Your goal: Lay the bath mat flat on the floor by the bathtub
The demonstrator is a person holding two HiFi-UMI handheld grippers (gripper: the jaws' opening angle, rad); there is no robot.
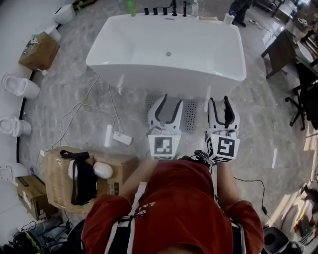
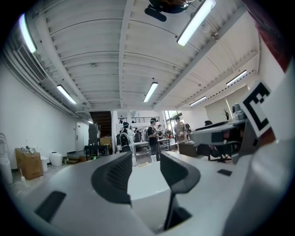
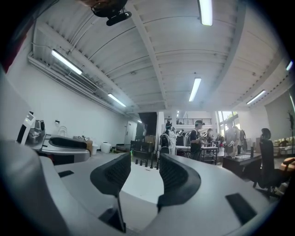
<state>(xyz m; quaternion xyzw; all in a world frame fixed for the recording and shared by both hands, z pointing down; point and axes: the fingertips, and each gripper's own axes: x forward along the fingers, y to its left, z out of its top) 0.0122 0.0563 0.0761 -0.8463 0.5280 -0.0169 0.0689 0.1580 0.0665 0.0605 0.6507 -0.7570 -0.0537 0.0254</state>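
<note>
Both arms reach forward from the person in the red shirt at the bottom of the head view, and each hand holds its gripper level, aimed at the bathtub (image 1: 166,52). The left gripper (image 1: 169,101) sits at centre frame and the right gripper (image 1: 220,105) just beside it to the right. They are roughly parallel, with their marker cubes nearest the body.

In the left gripper view, the left gripper (image 2: 145,162) has its dark fingers (image 2: 113,177) standing apart with nothing between them; only the white tub rim shows through the gap. The right gripper (image 3: 144,162) looks the same in its own view: its fingers (image 3: 177,179) are spread and hold nothing.

The grey bath mat (image 1: 190,116) lies on the marbled floor (image 1: 258,129) directly below the grippers, close against the near wall of the tub. It shows between the two grippers and to the left of the left one; whether it lies fully flat cannot be told.

The white tub fills the upper centre, with a drain in its bottom and black taps (image 1: 165,10) on its far rim. At lower left a cardboard box (image 1: 57,173) carries a black strapped item (image 1: 83,182) and a white rounded object (image 1: 102,169) on its top. A smaller box (image 1: 29,195) stands below it, and a brown box (image 1: 39,50) sits at upper left.
</note>
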